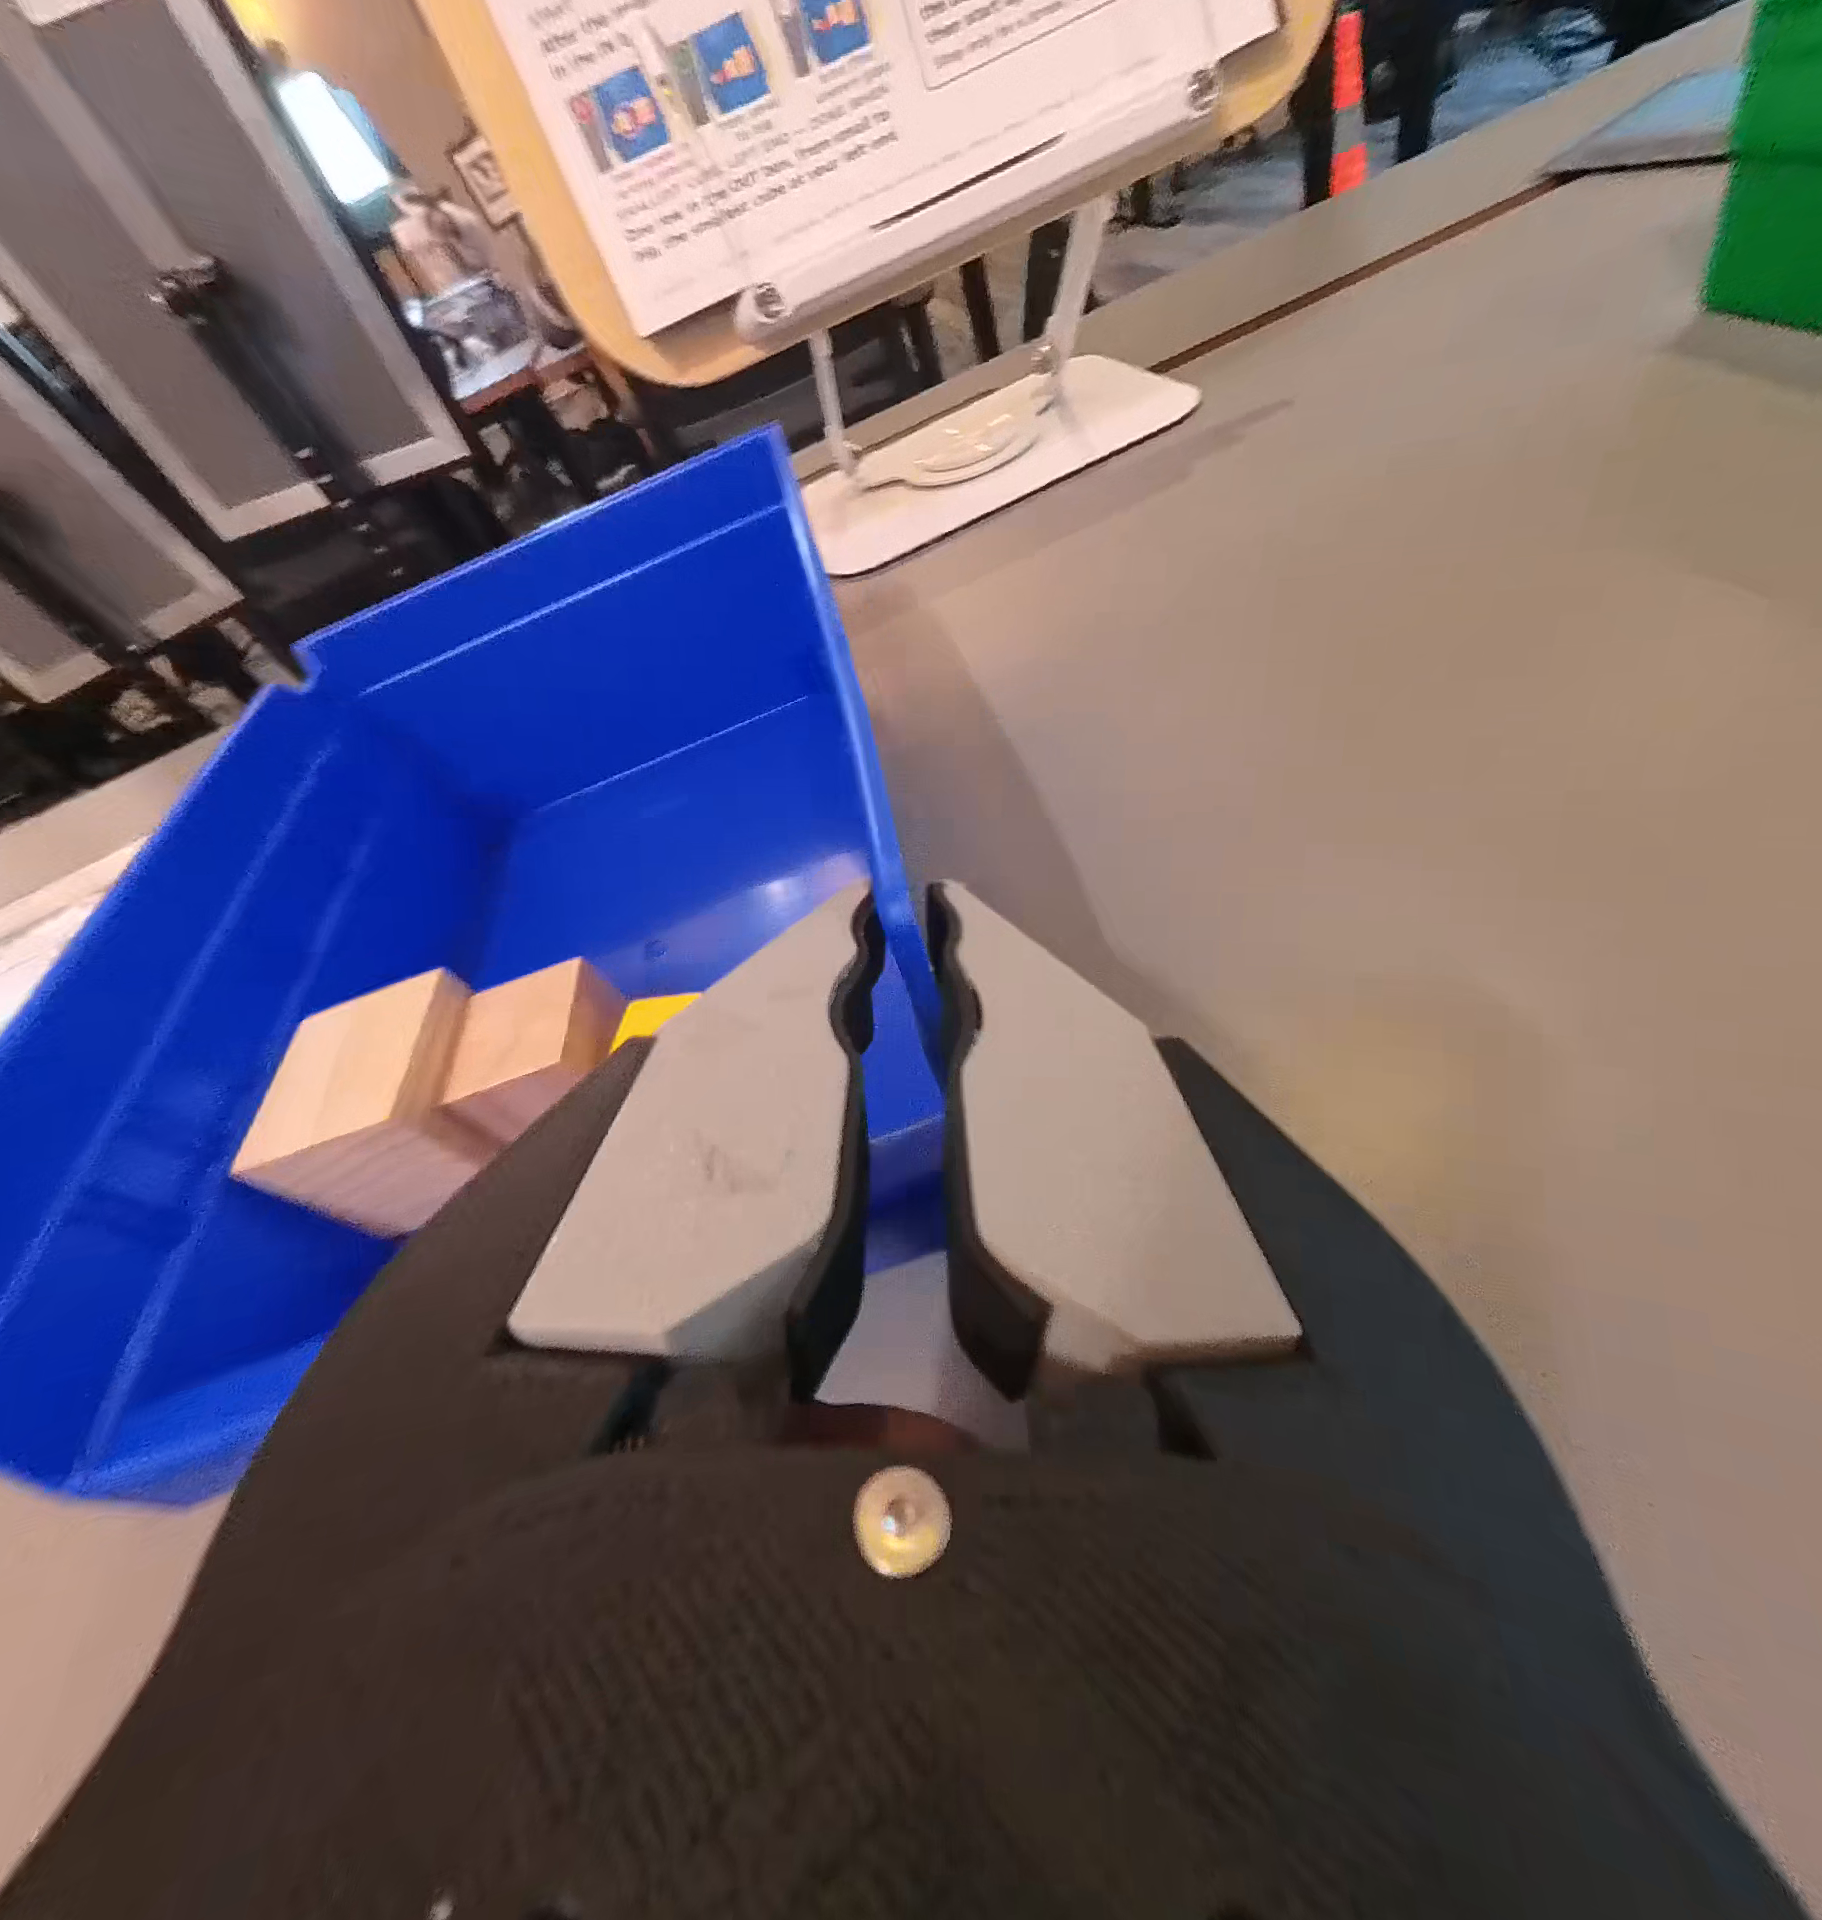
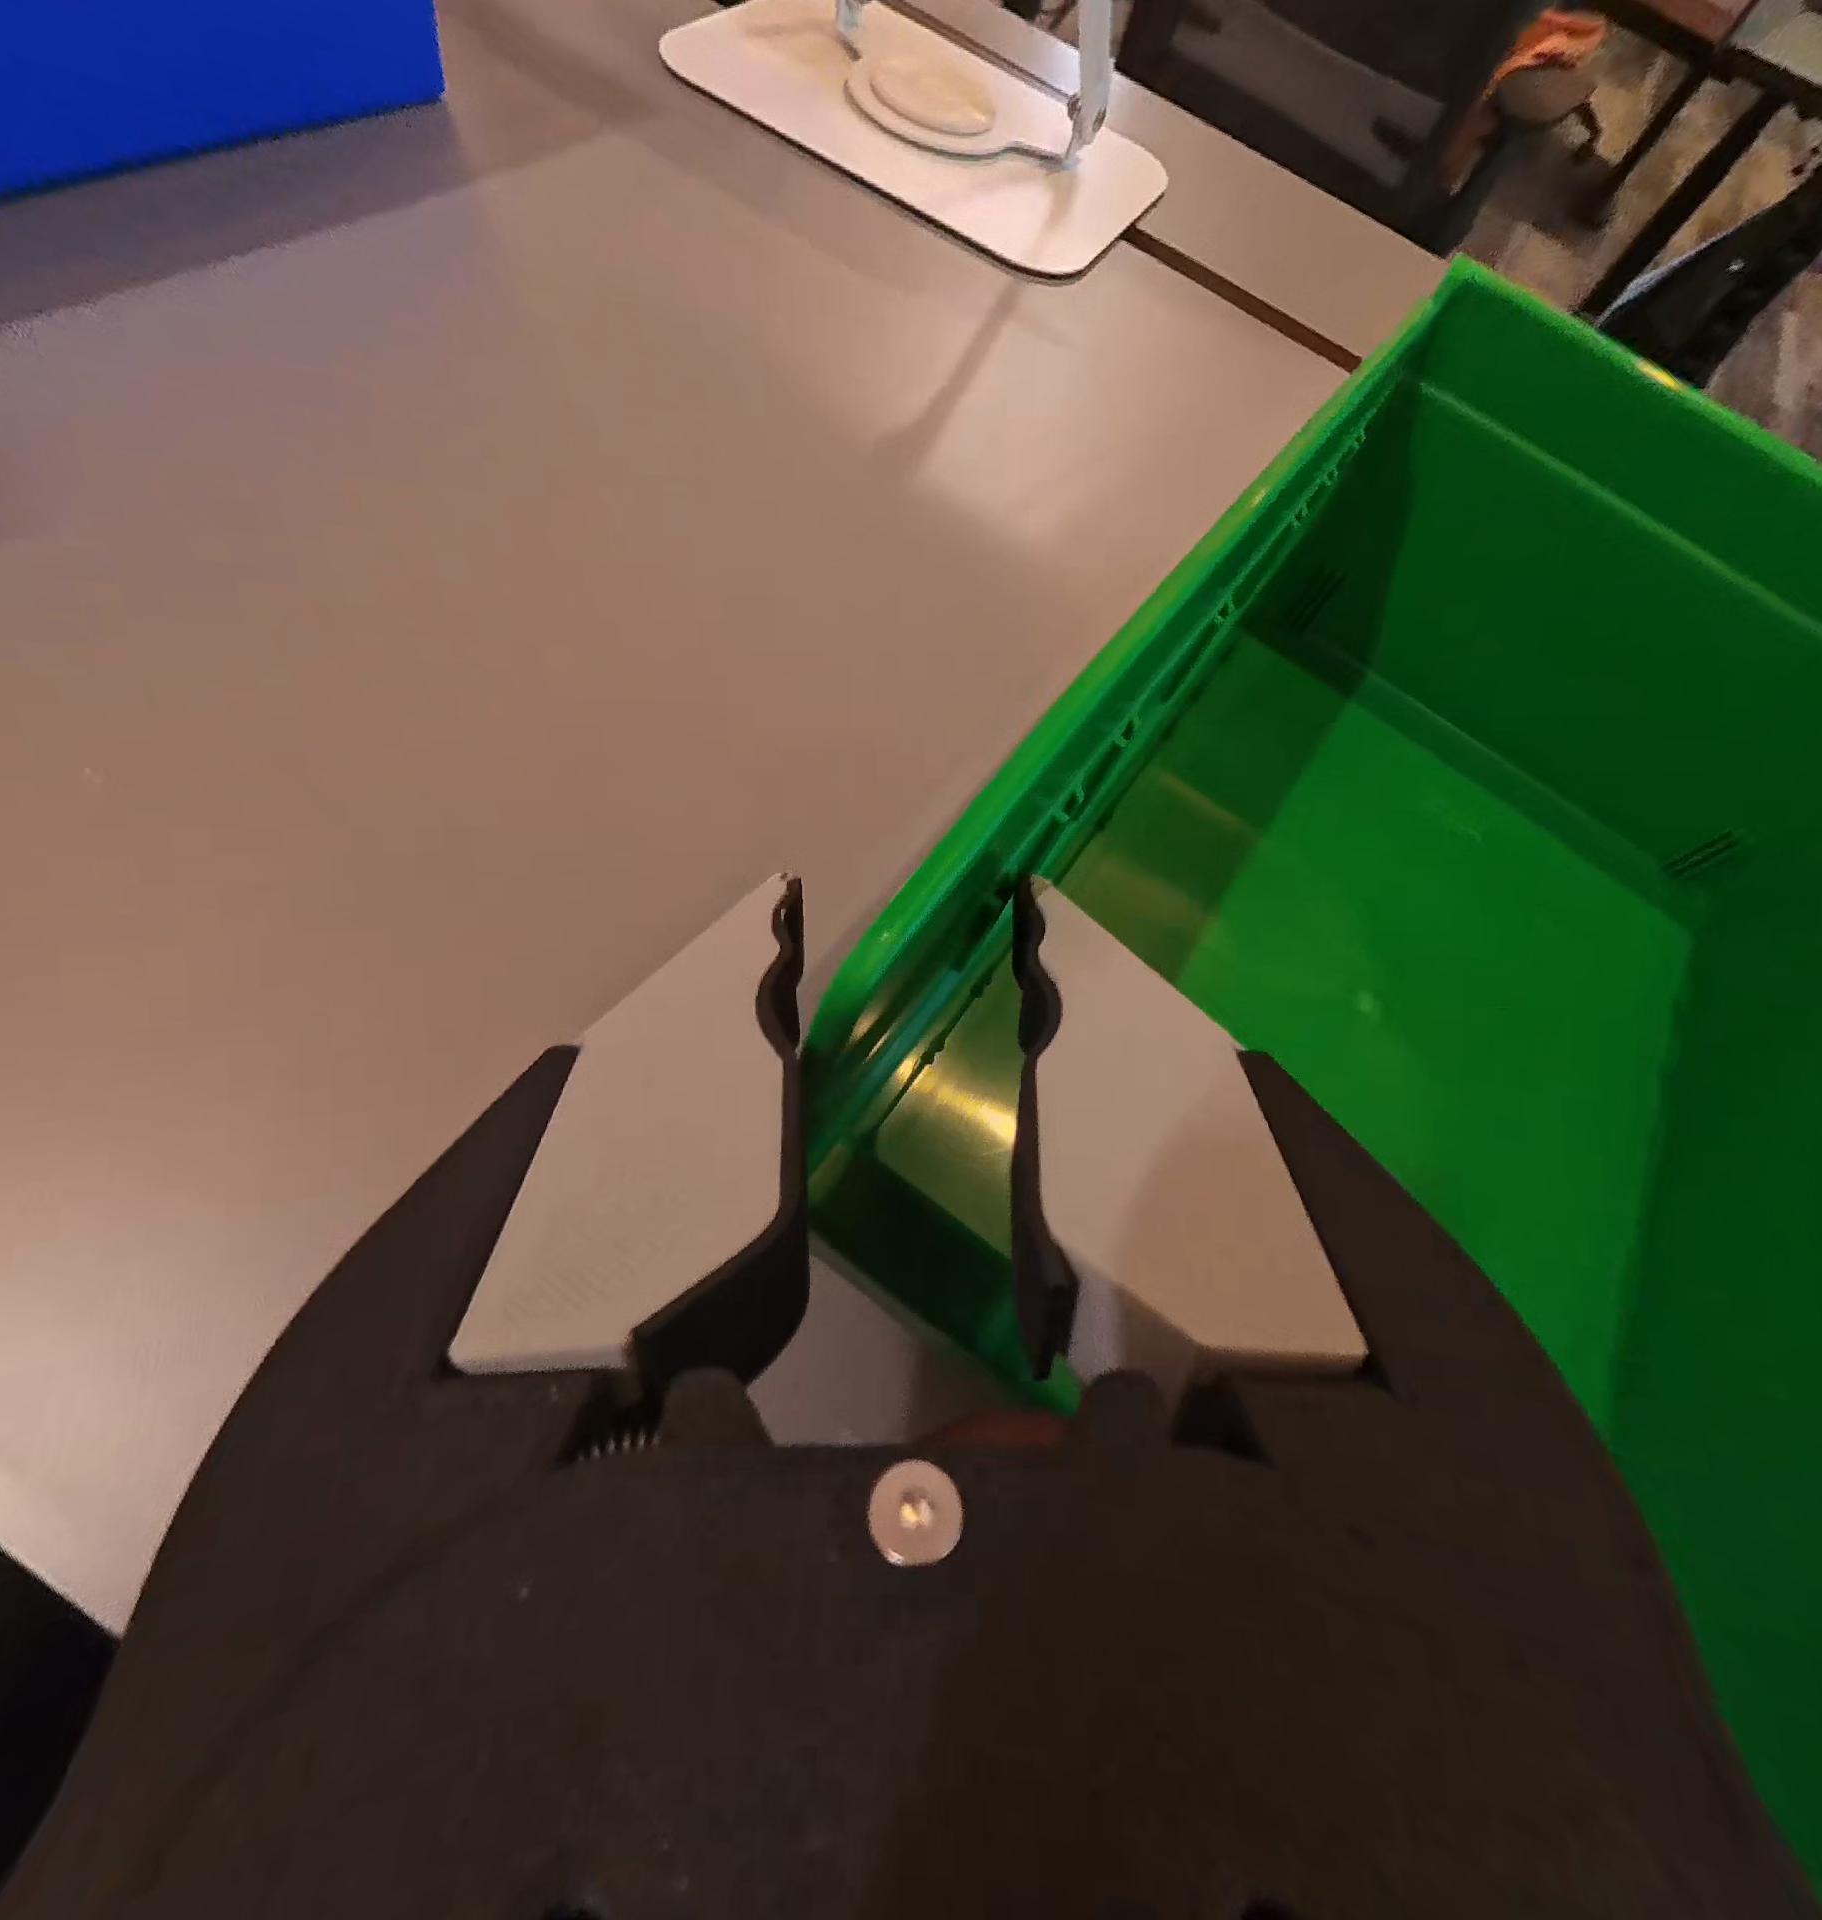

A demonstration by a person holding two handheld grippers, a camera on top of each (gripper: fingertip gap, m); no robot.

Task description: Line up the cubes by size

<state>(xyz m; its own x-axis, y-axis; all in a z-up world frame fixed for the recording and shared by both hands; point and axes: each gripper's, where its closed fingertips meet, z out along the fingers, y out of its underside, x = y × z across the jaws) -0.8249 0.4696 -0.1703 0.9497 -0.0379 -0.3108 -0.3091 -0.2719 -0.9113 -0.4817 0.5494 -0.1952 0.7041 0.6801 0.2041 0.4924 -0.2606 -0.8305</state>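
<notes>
Blue plastic frames your starting point: two wooden cubes [image 1: 408, 1101] sit touching in the blue bin [image 1: 263, 1039], a yellow piece [image 1: 652, 1018] behind them, while your left gripper [image 1: 902, 909] straddles the bin's near wall, narrowly parted and empty. Your right gripper [image 2: 912, 899], parted and empty, straddles the green bin [image 2: 1509, 935] wall, likely waiting.

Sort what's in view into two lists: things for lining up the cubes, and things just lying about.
For the job:
two wooden cubes in the blue bin
yellow piece beside them, mostly hidden
green bin, nothing visible inside
left claw
right claw

Lying about:
instruction board on its white stand
</notes>
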